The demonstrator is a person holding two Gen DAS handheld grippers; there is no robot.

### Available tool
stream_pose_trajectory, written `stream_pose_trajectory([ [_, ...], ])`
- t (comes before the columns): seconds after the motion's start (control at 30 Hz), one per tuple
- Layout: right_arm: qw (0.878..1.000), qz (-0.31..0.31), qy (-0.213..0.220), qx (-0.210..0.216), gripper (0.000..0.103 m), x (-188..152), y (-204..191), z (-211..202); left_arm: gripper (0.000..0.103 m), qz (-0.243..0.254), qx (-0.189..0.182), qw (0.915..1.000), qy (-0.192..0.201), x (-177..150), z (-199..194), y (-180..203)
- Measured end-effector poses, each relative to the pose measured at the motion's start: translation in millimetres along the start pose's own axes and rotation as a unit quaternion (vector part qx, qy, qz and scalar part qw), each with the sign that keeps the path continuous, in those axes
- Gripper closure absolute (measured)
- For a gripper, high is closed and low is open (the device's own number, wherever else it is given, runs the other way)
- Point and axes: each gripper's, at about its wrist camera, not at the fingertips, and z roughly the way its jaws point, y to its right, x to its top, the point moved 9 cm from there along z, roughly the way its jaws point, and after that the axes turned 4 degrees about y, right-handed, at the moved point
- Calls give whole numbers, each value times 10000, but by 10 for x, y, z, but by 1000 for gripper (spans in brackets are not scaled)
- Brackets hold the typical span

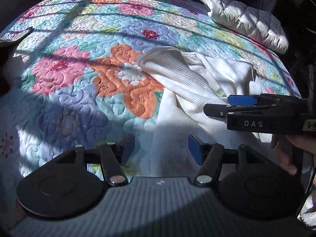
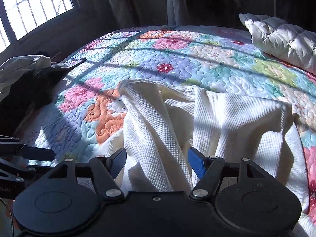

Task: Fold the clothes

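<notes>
I am looking at the white garment [image 2: 207,118], which is lying rumpled on the bed [image 2: 177,59] beside the pillow [image 2: 282,39]. The left gripper [image 1: 161,150] and the right gripper [image 2: 157,161] are both spread and are holding nothing. I think I should first pull the 2 near corners flat, then grip only 1 layer at the edge.

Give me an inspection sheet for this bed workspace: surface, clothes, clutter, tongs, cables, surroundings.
Surface: floral quilt, sunlit, striped with shadow.
Job's things: white waffle-knit garment, rumpled, unfolded.
Clutter: white quilted pillow at far right; dark and pale clothes heap at left edge.
Grippers: left tongs open, empty; right tongs open over the garment, not gripping.
Cables: nothing seen.
Surroundings: barred window, curtains.
</notes>
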Motion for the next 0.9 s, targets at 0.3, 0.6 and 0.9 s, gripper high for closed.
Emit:
stream_pose_trajectory([
  [0.3,9866,-1554,494,45,90,-238,-810,-23,40,-402,-600,9966,385,323,220,-62],
  [0.6,9656,-2559,454,59,67,-579,-1272,-105,72,-925,-617,9938,-38,55,703,-272],
  [0.9,9958,199,261,849,46,-297,-620,-477,81,-1633,-842,9828,163,-127,630,-505],
])
